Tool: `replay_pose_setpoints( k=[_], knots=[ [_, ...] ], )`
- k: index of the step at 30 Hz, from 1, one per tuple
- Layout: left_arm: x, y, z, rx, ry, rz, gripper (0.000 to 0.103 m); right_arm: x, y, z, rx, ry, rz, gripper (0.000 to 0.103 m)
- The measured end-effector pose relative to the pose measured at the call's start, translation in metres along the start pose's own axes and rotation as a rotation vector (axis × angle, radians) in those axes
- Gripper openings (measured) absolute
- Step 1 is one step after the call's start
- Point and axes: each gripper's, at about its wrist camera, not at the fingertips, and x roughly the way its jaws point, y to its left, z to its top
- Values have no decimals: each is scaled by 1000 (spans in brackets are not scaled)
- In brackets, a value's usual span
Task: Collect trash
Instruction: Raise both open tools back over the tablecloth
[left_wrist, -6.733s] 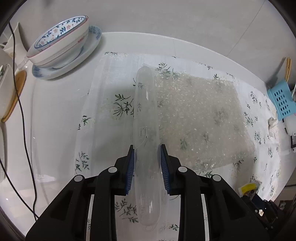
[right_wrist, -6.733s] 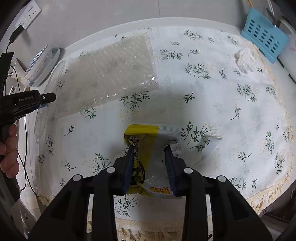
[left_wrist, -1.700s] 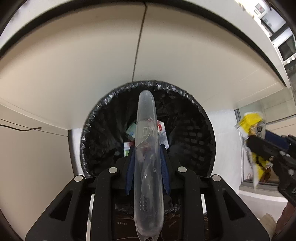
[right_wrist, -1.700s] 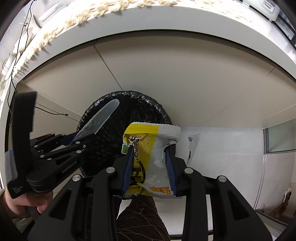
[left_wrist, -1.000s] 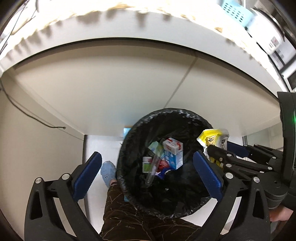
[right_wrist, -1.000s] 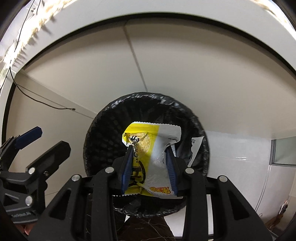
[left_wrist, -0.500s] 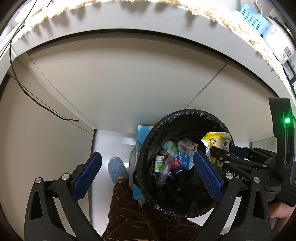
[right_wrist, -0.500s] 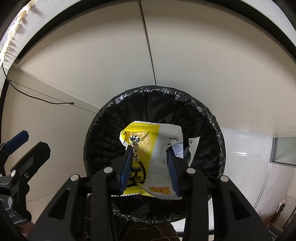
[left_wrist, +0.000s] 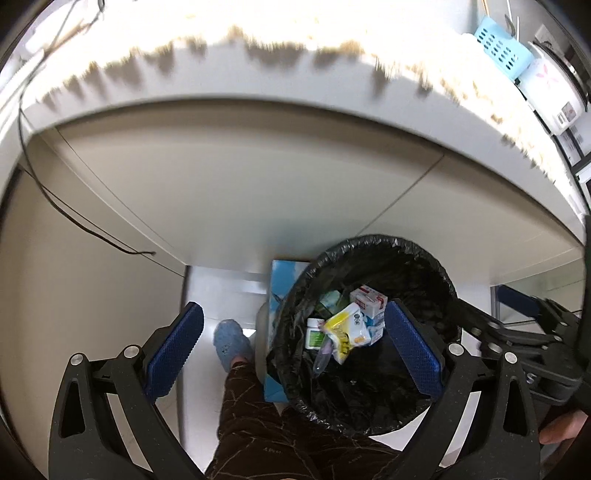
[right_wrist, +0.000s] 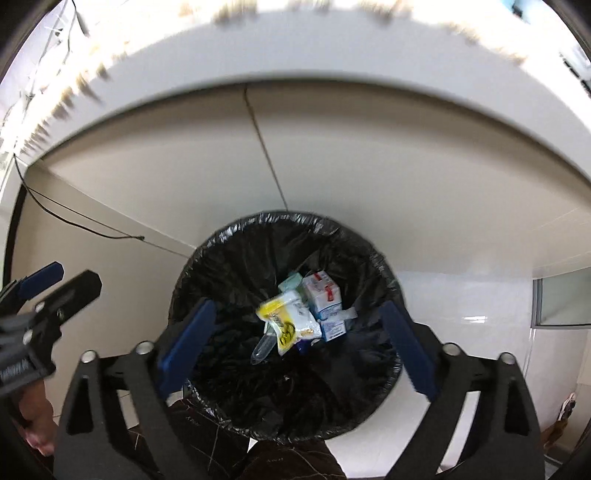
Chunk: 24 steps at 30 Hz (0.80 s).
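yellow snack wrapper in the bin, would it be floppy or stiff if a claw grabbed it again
The yellow snack wrapper looks crumpled and flattened, so probably floppy and light. Its glossy film may slip between pads. It lies loosely on other trash in the black-lined bin, so a push would likely shift it.

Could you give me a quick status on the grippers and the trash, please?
Left gripper open, empty. Right gripper opening, nothing between jaws. Yellow wrapper in the bin, atop clear case. Nothing in the way.
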Motion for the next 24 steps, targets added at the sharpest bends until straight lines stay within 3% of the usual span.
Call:
replay_pose_setpoints(
  k=[11,20,24],
  knots=[
    [-86,-15,38,-5,-130,-49,97,-123,-20,24,-1,-240,11,95],
    [-135,-33,80,18,-219,-45,97,-179,-28,57,-42,-368,28,95],
    [-146,-35,108,24,-217,-35,97,-197,-32,79,-63,-406,38,95]
  ],
)
